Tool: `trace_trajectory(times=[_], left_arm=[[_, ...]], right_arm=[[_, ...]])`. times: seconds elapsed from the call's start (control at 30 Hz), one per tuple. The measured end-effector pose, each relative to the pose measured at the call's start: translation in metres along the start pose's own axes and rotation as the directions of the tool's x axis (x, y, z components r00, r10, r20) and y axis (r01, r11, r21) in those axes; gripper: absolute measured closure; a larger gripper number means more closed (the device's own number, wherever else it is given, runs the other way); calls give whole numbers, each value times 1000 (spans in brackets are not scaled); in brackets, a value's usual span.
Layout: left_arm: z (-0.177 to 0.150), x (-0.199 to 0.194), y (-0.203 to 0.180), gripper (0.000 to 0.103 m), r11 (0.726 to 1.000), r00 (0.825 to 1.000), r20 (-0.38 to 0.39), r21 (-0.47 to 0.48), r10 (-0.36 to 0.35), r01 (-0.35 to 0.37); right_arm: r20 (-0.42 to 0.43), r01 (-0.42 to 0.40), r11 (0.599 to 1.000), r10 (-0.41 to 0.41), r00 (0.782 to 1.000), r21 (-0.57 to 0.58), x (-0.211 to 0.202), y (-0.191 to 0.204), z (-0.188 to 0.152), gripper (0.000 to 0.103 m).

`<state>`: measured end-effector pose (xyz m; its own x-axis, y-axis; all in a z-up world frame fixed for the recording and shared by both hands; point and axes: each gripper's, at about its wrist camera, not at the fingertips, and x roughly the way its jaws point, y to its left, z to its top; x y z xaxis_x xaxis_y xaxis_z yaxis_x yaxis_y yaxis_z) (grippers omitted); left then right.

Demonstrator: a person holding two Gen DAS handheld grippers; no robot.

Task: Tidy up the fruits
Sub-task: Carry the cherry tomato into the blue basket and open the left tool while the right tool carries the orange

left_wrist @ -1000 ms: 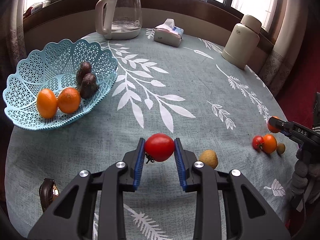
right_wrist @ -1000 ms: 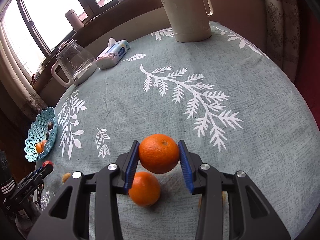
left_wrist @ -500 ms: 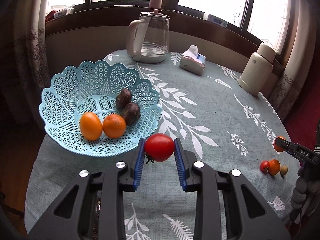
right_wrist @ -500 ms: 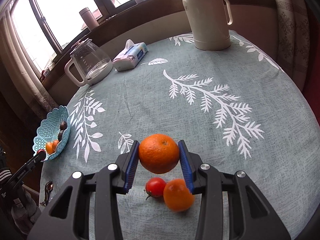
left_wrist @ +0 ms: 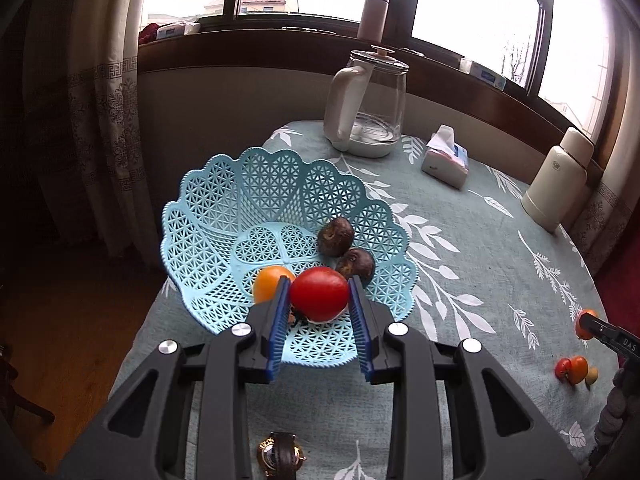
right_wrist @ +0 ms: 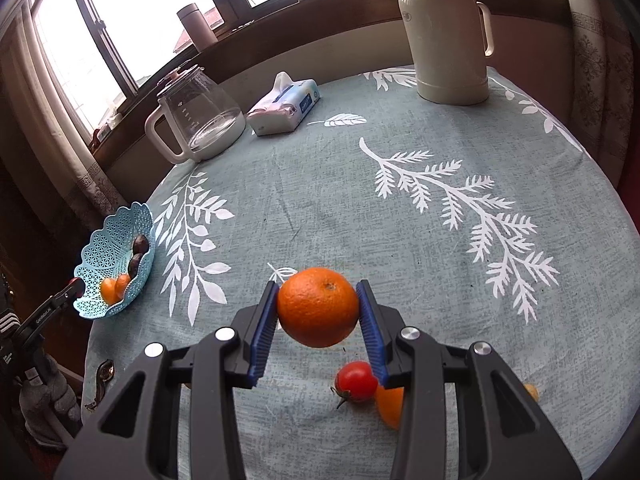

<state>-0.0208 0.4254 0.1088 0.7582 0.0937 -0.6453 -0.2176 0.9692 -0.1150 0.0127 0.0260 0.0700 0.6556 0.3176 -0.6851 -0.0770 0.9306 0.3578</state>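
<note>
The tomato (left_wrist: pixel 319 293) sits clamped between the blue pads of the left gripper (left_wrist: pixel 319 308), held over the near rim of the blue basket (left_wrist: pixel 208 216). Judging by that, the step in hand is the drop: it wants carrying a little further toward 12 o'clock, over the bare middle of the basket, and lowering before the pads part, so it does not roll out over the low front edge or knock the yellow-orange fruit (left_wrist: pixel 272 280) at 10 o'clock of it or the two dark fruits (left_wrist: pixel 344 246) at 1 o'clock.

The right gripper (right_wrist: pixel 319 312) is clamped on an orange (right_wrist: pixel 319 307), lifted above the tablecloth (right_wrist: pixel 400 240) and well apart from the basket, which lies at its 9 o'clock.

A second orange fruit in the basket is hidden behind the tomato in the left view. Beneath the right gripper, a small tomato (right_wrist: pixel 356 381) shows, but the orange fruit (right_wrist: pixel 390 404) beside it is half covered by a finger. How high the tomato hangs above the basket I cannot tell.
</note>
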Motion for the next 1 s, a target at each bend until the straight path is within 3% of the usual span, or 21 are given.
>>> trace_trajectory(times=[0.47,1.0], left_arm=[[10,16,24,73,998,998,11,-27,65,-65],[12,29,51,73,993,996,-5,-76,88,-88]], right_arm=[[-19,-7,1000,7,1000,-30,11,20,3,63],[-34,-21,997,18,999,-75,20,51,4,63]])
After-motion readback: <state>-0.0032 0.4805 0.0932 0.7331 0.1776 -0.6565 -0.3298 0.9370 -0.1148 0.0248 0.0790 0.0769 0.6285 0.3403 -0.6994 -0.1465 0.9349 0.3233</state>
